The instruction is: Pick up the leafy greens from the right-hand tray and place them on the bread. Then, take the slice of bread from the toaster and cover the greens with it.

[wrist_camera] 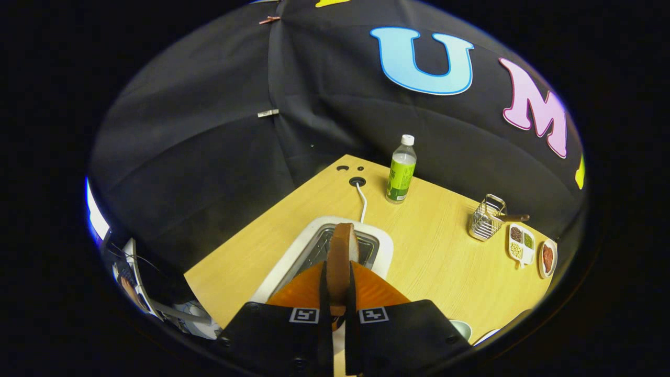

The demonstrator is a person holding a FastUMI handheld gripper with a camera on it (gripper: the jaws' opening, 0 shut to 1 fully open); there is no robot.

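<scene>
The hand-held gripper (pixel 337 285) has a dark, matte body built from two blocky halves set side by side, with a narrow slit between them. Each half carries a small square black-and-white marker near its inner top corner. Round screw heads dot the outer corners of the casing. Two fingers taper forward from it, each with a thin dark inner strip

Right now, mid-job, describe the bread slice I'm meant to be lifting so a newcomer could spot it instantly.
Start at the white toaster in the middle of the wooden table, its cord running back toward the green-labelled bottle. The bread slice stands on edge over its slot, pinched between the gripper fingers. It is the one thin, brown-crusted thing standing upright there.
</scene>
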